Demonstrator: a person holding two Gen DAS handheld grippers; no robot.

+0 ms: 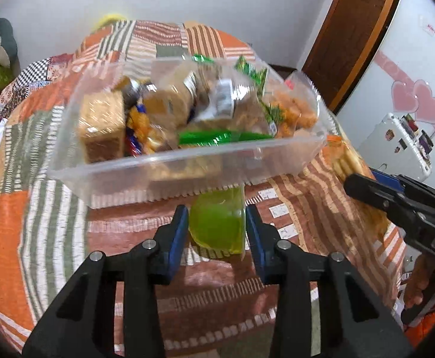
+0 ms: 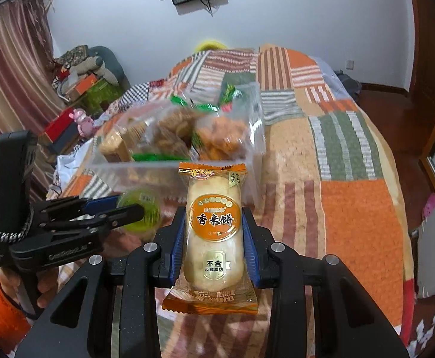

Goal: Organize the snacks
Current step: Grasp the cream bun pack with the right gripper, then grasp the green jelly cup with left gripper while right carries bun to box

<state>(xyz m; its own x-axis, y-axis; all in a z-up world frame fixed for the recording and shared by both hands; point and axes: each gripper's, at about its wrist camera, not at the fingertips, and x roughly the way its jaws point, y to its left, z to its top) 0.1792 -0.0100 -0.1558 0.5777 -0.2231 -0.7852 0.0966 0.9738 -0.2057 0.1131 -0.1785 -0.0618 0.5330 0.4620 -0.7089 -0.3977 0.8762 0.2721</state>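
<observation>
1. My left gripper (image 1: 216,227) is closed on a green jelly cup (image 1: 217,223), its blue pads pressed to the cup's two sides. In the right wrist view the same gripper (image 2: 134,207) comes in from the left with the cup (image 2: 141,210) at its tips.
2. The cup sits just below the near wall of the clear plastic container (image 1: 169,164); I cannot tell whether cup and wall touch, since the picture is blurred there.
3. My right gripper (image 2: 214,238) is clamped on an orange rice cracker packet (image 2: 214,232), pinched at its long sides, with the crimped ends sticking out front and back past the pads.
4. From the right wrist view, the packet's far end overlaps the container's (image 2: 247,149) near wall; whether it is touching or above it is unclear.
5. The container rests on the patchwork quilt (image 2: 351,194) of the bed and already holds snack bags (image 1: 211,101) heaped to about rim height, a few green wrappers poking above it.
6. Open room: the quilt to the right of the container is bare up to the bed's right edge, where it drops to the wooden floor (image 2: 396,119). To the left, my two grippers sit near each other, so that side is tight.
7. In the left wrist view the right gripper (image 1: 396,197) enters from the right edge, beside the container's right corner.
</observation>
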